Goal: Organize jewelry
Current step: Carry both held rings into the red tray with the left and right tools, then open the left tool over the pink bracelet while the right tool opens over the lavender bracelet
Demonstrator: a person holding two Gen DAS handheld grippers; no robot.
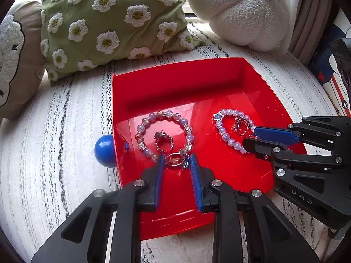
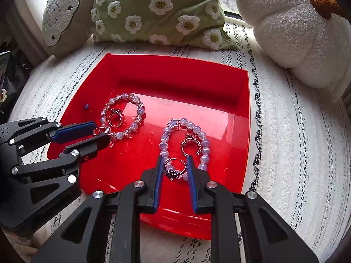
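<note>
A red tray (image 1: 175,81) (image 2: 175,70) holds two pale bead bracelets and several silver rings. The left bracelet (image 1: 164,131) (image 2: 122,115) encircles a ring (image 1: 163,141) (image 2: 116,118). The right bracelet (image 1: 228,127) (image 2: 186,140), with a star charm, encircles a ring (image 1: 241,126) (image 2: 190,145). My left gripper (image 1: 175,160) (image 2: 99,133) is inside the tray, its pads closed on a silver ring (image 1: 174,161) (image 2: 98,130) at the left bracelet's near edge. My right gripper (image 2: 174,164) (image 1: 252,135) is closed on a dark-topped ring (image 2: 174,171) at the right bracelet's near edge.
The tray sits on a white rug with black flecks (image 1: 65,131) (image 2: 296,142). A blue ball (image 1: 105,150) touches the tray's left wall. A green daisy cushion (image 1: 109,22) (image 2: 158,8), a beige cushion (image 1: 13,61) and a white plush (image 1: 239,11) (image 2: 291,26) line the far side.
</note>
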